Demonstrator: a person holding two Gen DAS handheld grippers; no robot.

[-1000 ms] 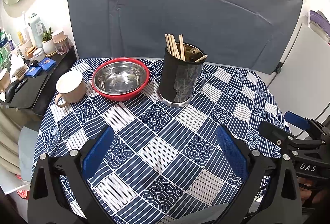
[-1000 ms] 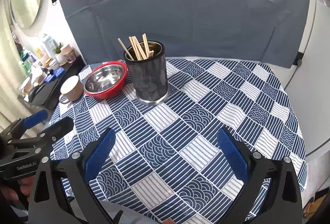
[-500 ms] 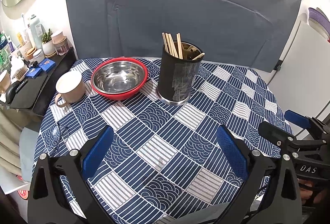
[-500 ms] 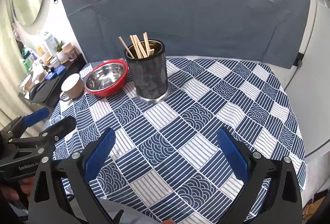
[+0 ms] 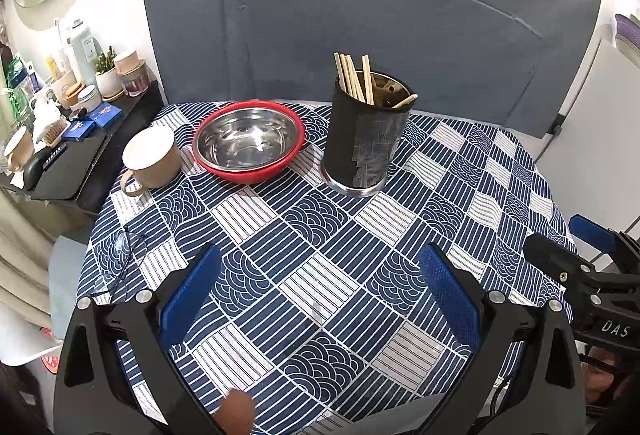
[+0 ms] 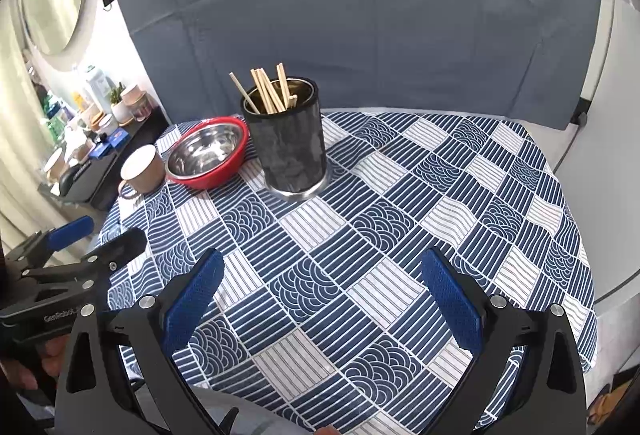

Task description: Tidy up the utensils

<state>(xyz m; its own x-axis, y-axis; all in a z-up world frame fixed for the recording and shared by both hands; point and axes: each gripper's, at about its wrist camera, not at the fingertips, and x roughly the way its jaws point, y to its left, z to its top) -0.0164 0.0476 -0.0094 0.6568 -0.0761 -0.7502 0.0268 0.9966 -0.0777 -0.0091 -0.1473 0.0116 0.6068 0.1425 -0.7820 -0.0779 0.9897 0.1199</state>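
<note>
chopsticks (image 6: 267,91) in black holder (image 6: 289,147)

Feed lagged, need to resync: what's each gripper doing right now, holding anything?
Left gripper: open, holding nothing, above the patterned tablecloth.
Right gripper: open, holding nothing, short of the chopstick holder.

Home dining corner, patterned tablecloth (image 5: 360,235), mug (image 5: 150,157), cluttered sideboard (image 5: 76,155)

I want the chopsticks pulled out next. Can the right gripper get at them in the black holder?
Probably yes: the open right gripper faces the wooden chopsticks in the black cylindrical holder, with only bare tablecloth between.
</note>
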